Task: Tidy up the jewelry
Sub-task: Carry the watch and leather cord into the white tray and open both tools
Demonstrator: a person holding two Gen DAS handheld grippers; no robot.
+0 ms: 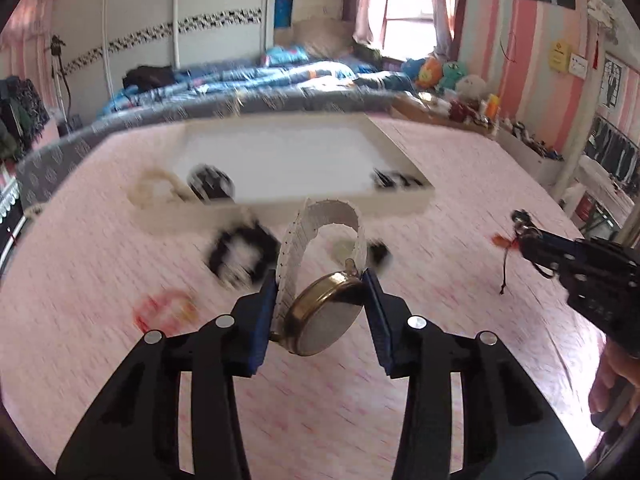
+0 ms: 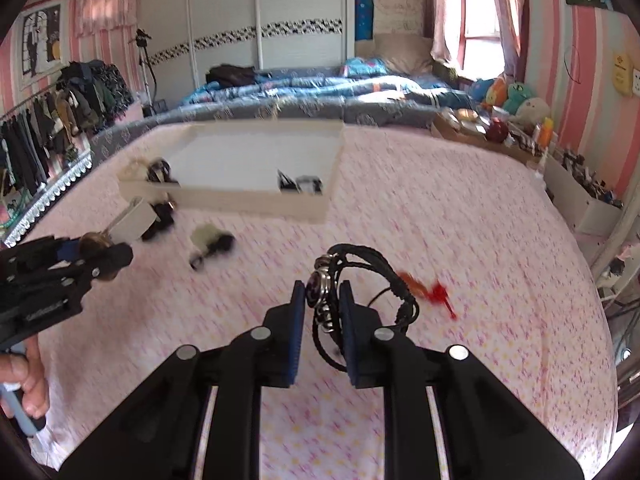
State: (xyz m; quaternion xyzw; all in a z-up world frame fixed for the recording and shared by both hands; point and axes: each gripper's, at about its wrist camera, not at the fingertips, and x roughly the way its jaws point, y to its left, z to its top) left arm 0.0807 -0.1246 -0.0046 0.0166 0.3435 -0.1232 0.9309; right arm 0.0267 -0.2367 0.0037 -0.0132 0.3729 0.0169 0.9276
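My left gripper (image 1: 320,280) is shut on a gold watch (image 1: 324,320) with a white band, held above the pink table. It shows at the left of the right wrist view (image 2: 100,252). My right gripper (image 2: 322,290) is shut on a black cord bracelet (image 2: 360,276) with metal beads and a red tassel. It shows at the right of the left wrist view (image 1: 520,224). A white tray (image 1: 224,212) lies ahead with dark pieces in its near corners; it also shows in the right wrist view (image 2: 256,200).
A black-and-white bracelet (image 1: 240,256) and a red ring-shaped piece (image 1: 164,308) lie on the pink tablecloth near the tray. Small dark items (image 2: 208,244) lie left of centre. A bed stands behind the table; cluttered boxes (image 2: 580,196) sit on the right.
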